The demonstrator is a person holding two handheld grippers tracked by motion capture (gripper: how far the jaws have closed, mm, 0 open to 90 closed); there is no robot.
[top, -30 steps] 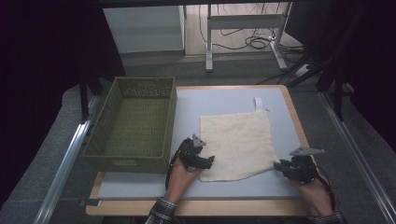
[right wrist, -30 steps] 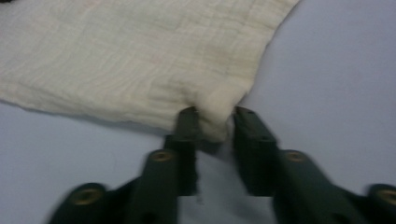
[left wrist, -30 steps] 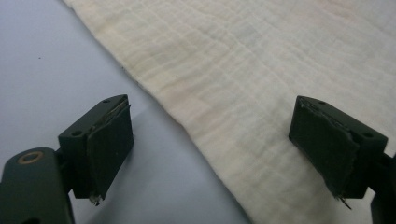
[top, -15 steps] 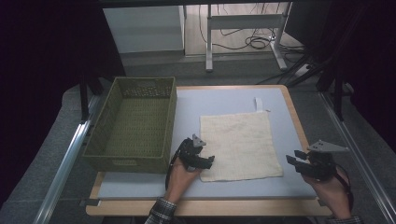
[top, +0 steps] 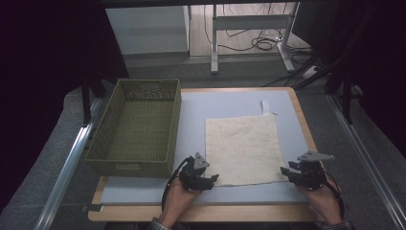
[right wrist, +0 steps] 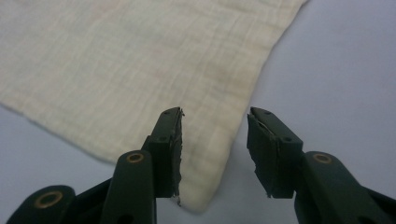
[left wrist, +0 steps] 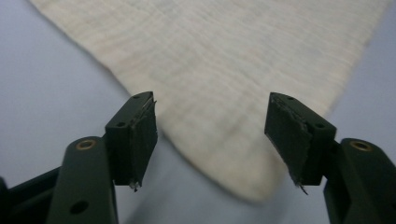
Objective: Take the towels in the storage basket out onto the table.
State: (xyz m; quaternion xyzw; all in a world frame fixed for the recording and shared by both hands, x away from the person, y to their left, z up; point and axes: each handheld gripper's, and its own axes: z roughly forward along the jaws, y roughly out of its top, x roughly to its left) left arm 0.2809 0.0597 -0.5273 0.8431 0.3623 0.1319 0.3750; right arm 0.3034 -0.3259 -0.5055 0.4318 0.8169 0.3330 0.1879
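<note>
A cream cloth (top: 244, 149) lies flat on the blue-grey mat (top: 225, 103). My left gripper (top: 211, 179) sits at the cloth's near left corner. In the left gripper view, the left gripper (left wrist: 212, 107) has just been closing; its jaws are still apart and the cloth's corner (left wrist: 243, 140) lies between them, untouched by the pads. My right gripper (top: 286, 171) is at the near right corner. In the right gripper view, the right gripper (right wrist: 215, 116) has just been opening, and the cloth corner (right wrist: 205, 182) lies loose under its gap.
A green woven basket (top: 174, 129), nothing in it, stands at the left of the mat. A small white tag (top: 265, 106) lies beyond the cloth's far right corner. The table's wooden edge (top: 306, 129) runs close along the cloth's right side.
The right gripper left the cloth's near right corner, swung out to the right, then came back beside it with wider jaws. The left gripper drew slightly toward the near edge.
</note>
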